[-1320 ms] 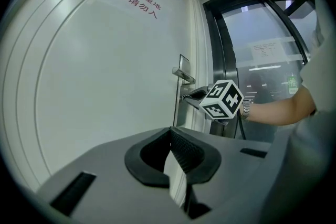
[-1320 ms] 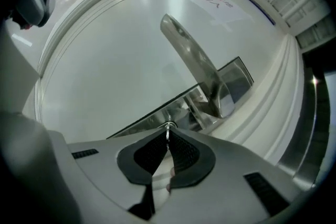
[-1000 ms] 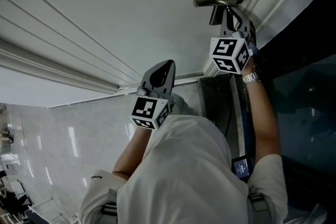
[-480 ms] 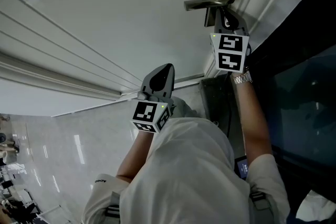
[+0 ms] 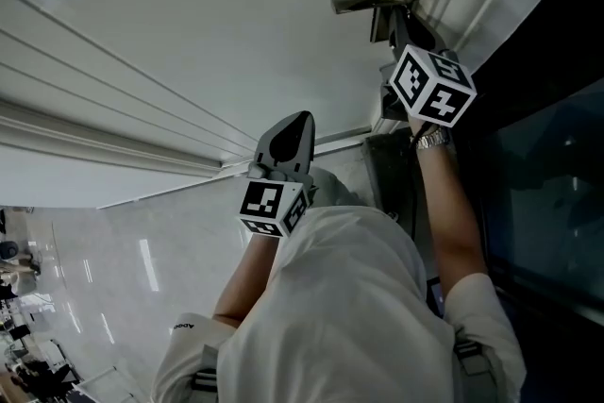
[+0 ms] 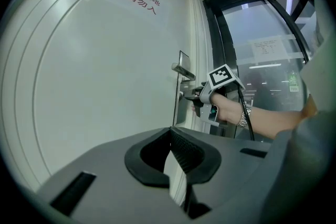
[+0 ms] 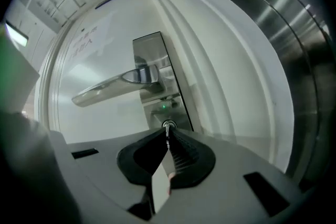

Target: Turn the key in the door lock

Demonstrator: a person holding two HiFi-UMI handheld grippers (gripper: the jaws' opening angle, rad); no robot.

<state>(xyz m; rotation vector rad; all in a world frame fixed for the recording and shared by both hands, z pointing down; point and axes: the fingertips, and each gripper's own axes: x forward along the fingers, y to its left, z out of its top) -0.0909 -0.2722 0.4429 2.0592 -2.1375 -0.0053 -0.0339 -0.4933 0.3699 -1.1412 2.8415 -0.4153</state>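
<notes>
A small silver key point(image 7: 168, 126) stands in the keyhole low on the tall steel lock plate point(image 7: 152, 52), under the long silver lever handle point(image 7: 105, 91). The right gripper point(image 7: 168, 134) seems to pinch the key's head, its jaws almost together. The plate sits at the right edge of the white panelled door point(image 5: 217, 24). Farther left and nearer the person, the left gripper point(image 6: 171, 135) points at the door with its jaws closed on nothing.

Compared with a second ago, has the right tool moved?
Yes. The right tool rolled in place on the key: its marker cube now sits tilted, while it stayed just below the door handle.
</notes>
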